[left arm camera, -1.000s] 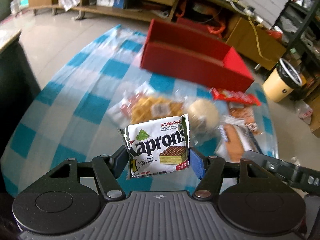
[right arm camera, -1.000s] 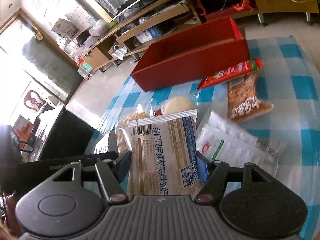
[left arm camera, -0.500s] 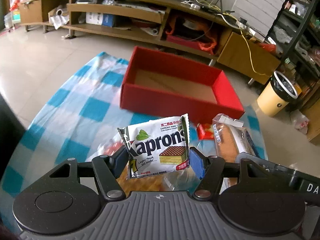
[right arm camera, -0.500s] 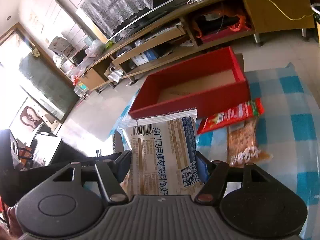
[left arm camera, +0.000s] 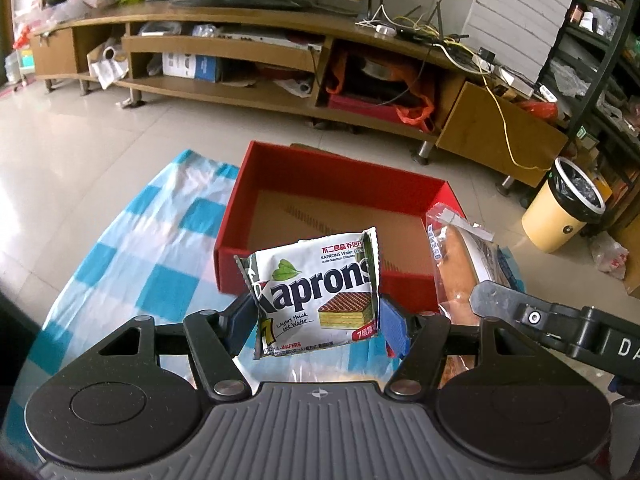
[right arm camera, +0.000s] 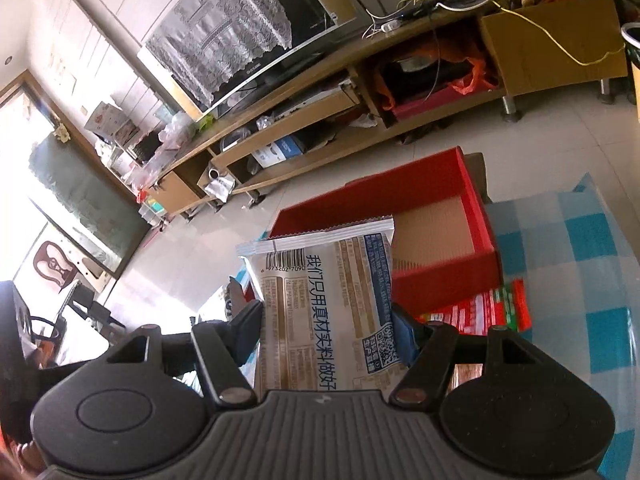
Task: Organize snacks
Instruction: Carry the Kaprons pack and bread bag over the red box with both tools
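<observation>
My left gripper (left arm camera: 316,320) is shut on a white Kaprons wafer pack (left arm camera: 314,292) and holds it upright in the air, just short of the near wall of the open red box (left arm camera: 320,192). My right gripper (right arm camera: 326,328) is shut on a white and blue bread packet (right arm camera: 328,304), held up before the same red box (right arm camera: 478,216), whose brown floor is bare. In the left wrist view the right gripper's finger shows at right, with its bread packet (left arm camera: 456,264) beside the box's right corner.
The box stands on a blue and white checked cloth (left arm camera: 152,248). A red snack pack (right arm camera: 484,308) lies on the cloth below the box in the right wrist view. A wooden TV cabinet (left arm camera: 256,60) and a yellow bin (left arm camera: 564,208) stand on the floor beyond.
Both grippers have risen and moved forward towards the red box with their packs. The snacks on the cloth have dropped out of view below them.
</observation>
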